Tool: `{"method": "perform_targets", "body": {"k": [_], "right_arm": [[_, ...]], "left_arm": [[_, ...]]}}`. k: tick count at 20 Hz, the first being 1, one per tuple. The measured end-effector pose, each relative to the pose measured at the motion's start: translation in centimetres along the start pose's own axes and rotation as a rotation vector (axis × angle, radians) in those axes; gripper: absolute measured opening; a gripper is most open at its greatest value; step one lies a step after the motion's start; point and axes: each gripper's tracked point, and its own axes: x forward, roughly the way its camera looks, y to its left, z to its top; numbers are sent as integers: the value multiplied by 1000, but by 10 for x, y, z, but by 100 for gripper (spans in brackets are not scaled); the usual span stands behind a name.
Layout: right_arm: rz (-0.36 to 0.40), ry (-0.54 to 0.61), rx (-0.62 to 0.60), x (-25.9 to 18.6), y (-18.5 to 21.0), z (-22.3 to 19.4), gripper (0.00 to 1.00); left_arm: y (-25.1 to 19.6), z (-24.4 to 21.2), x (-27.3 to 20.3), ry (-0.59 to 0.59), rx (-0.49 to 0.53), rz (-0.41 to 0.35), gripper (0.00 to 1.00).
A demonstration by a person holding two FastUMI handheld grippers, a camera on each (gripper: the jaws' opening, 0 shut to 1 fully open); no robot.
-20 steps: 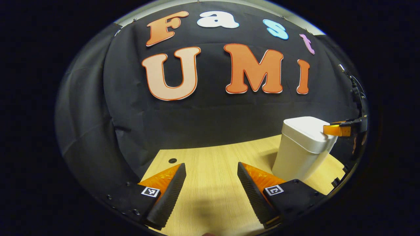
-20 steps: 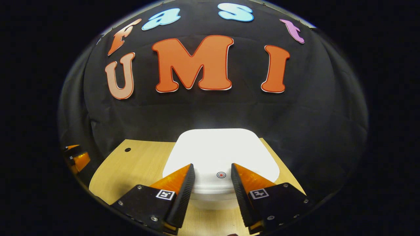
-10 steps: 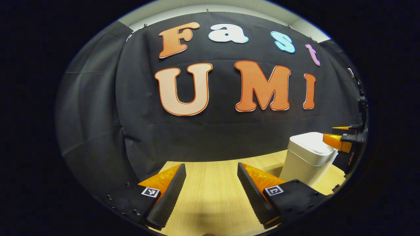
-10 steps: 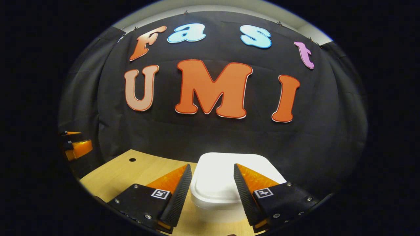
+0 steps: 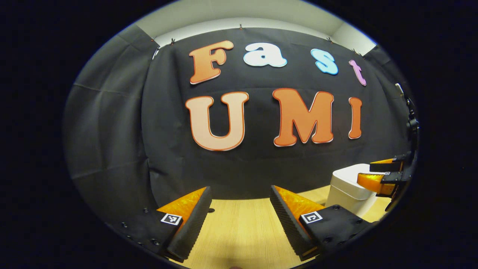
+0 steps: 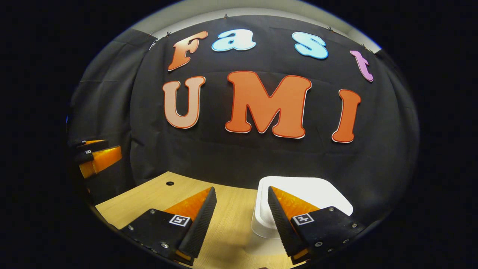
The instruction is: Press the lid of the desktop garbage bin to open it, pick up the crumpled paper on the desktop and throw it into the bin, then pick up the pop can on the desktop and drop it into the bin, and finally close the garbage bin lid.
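The left gripper hangs over the near part of the desk, fingers spread wide with nothing between them. The right gripper is likewise wide apart and empty, raised above the desk with the bin just below and beyond its right finger. In the left gripper view the bin stands far right, lid down, with the right gripper above it.

Dim booth, overhead light, glare on white bin lid, fisheye bending edges, sharp focus
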Motion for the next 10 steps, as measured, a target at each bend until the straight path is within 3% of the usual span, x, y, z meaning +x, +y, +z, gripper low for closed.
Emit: {"method": "perform_targets", "body": {"k": [3, 10], "right_arm": [[-6, -24, -8, 1, -1, 6, 84], [19, -110, -18, -3, 8, 22, 84]], "left_arm": [[4, 15, 0, -57, 23, 29, 100], [-1, 22, -1, -91, 9, 9, 99]]}}
